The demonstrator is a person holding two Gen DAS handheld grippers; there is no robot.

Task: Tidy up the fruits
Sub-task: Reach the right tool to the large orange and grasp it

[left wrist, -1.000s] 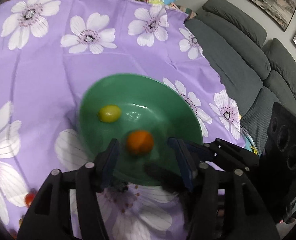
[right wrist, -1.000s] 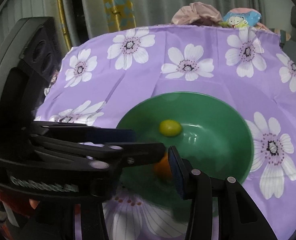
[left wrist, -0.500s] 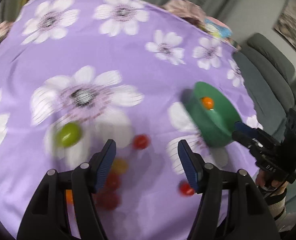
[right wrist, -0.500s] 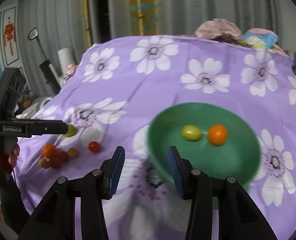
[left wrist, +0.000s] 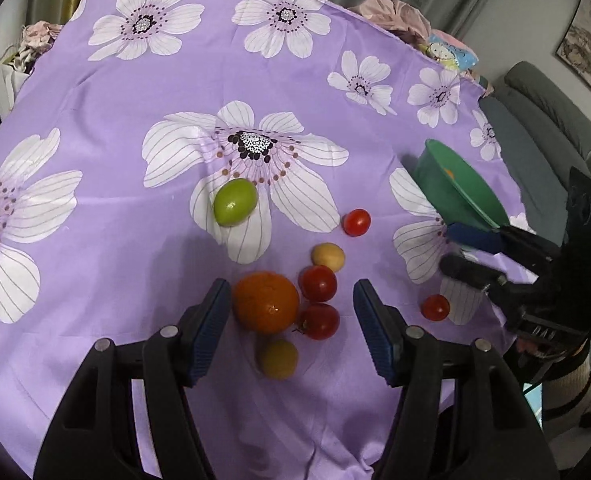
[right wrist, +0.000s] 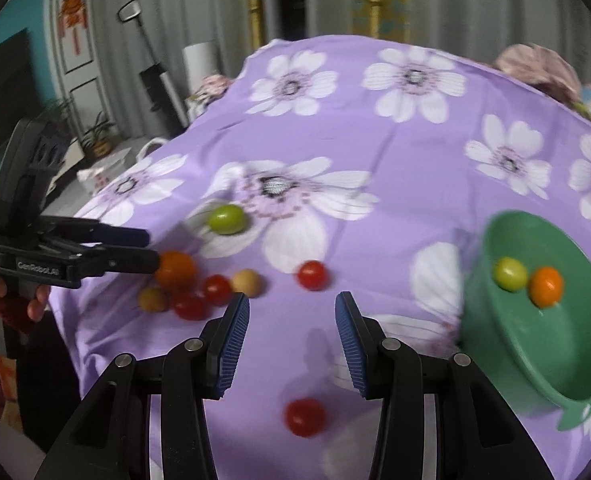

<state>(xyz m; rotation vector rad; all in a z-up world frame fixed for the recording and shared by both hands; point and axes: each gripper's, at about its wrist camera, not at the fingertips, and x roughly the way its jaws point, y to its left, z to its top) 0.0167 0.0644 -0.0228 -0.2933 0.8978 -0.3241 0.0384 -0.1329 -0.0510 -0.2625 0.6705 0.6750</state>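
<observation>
- Two black two-finger tools with blue ribbed pads are in play; the left tool (left wrist: 291, 326) is spread wide and holds nothing, hovering over a cluster of fruit near the front edge of the worktop.
- Between its pads sit a round orange citrus fruit (left wrist: 265, 302), two red cherry tomatoes (left wrist: 317, 283) touching each other beside it, and a small yellow-brown round fruit (left wrist: 276, 359) just below.
- Further out lie another small yellowish fruit (left wrist: 327, 257), a lone red tomato (left wrist: 356, 222), and a smooth green oval fruit (left wrist: 235, 202) on a printed white flower of the purple floral cloth (left wrist: 143, 92).
- The right tool (right wrist: 291, 338) is also spread and empty, above bare cloth, with one red tomato (right wrist: 305, 417) just below it.
- The green plastic bowl (right wrist: 507, 356) stands at the right, already holding one green fruit (right wrist: 510, 273) and one small orange fruit (right wrist: 545, 286).
- Handling, as a judgement: the citrus looks firm and light, with a rind that should grip well; take it across its widest middle.
- The tomatoes are probably thin-skinned, slick and easily crushed, so a gentle pinch suits them.
- Crowded neighbours may roll away when the pads close.
</observation>
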